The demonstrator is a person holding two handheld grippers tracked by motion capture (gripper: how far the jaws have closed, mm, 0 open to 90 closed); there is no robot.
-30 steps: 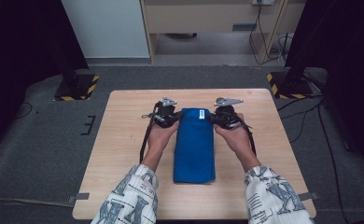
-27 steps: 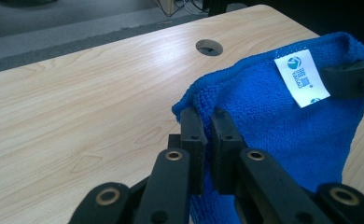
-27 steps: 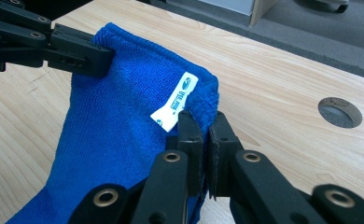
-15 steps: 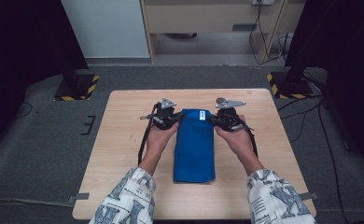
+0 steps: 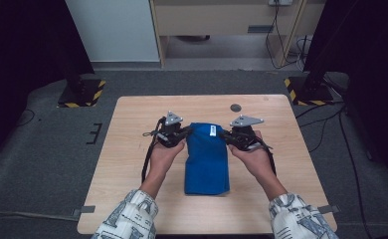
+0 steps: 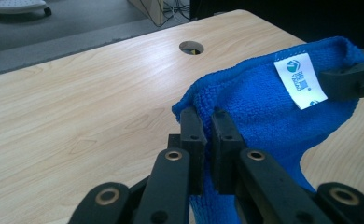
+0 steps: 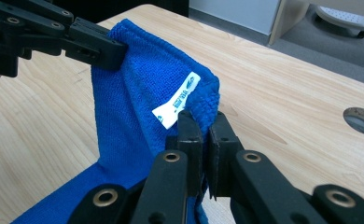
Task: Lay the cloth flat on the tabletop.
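Cloth (image 5: 206,159), blue, folded long on table (image 5: 132,149): far end now lifted and drawn nearer than a second ago. Left gripper (image 6: 203,122) and right gripper (image 7: 199,123) fingers pinch its far corners; fold-over likely underway.

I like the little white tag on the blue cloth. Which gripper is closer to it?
Right. The right gripper pinches the blue cloth right beside the white tag; the left gripper holds the opposite corner.

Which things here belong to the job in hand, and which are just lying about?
In the job:
- blue towel with white label
- left gripper, clamped on one far corner
- right gripper, clamped on the other

Lying about:
- table's cable hole
- floor cables
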